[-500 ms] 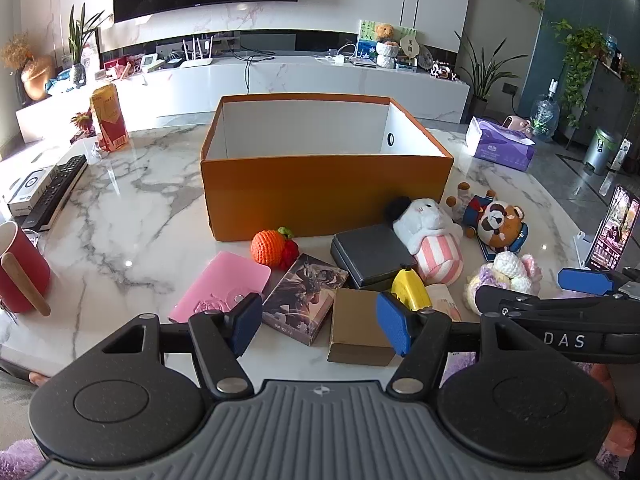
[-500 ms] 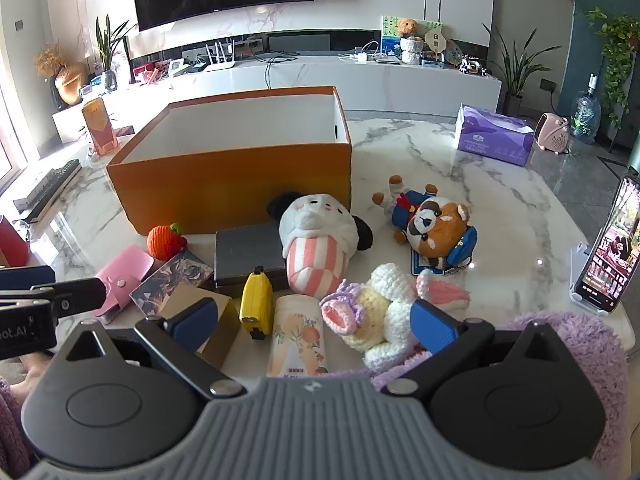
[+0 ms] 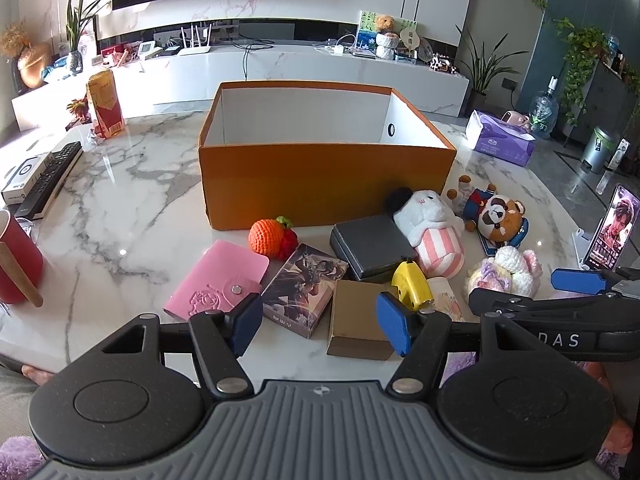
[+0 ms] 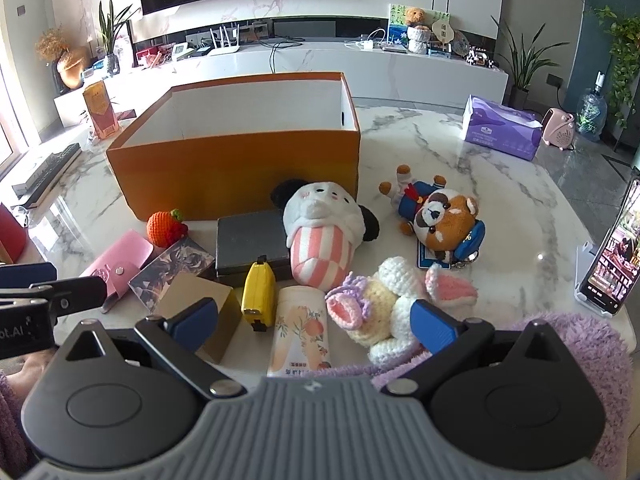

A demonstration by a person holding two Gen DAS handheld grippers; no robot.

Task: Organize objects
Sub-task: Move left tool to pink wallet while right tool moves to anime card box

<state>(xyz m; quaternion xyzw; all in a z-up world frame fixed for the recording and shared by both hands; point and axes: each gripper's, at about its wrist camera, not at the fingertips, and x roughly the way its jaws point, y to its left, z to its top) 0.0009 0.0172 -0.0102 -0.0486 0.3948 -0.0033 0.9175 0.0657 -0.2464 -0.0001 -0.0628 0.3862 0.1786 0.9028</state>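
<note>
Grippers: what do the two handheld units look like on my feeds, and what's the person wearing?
Both the left gripper and right gripper have black linkage arms, blue rectangular pads, round black discs and a ribbed grey body. White lettering marks each side. A fuzzy lilac sleeve shows.

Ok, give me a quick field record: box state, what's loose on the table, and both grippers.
box: orange box, open top, nothing seen inside
in front of box: crochet orange, pink wallet, card box, brown carton, grey case, yellow toy
soft toys: panda plush, red panda plush, crochet bunny
left gripper: open, nothing between its jaws, above the brown carton
right gripper: open wide, holds nothing
table: white marble
</note>
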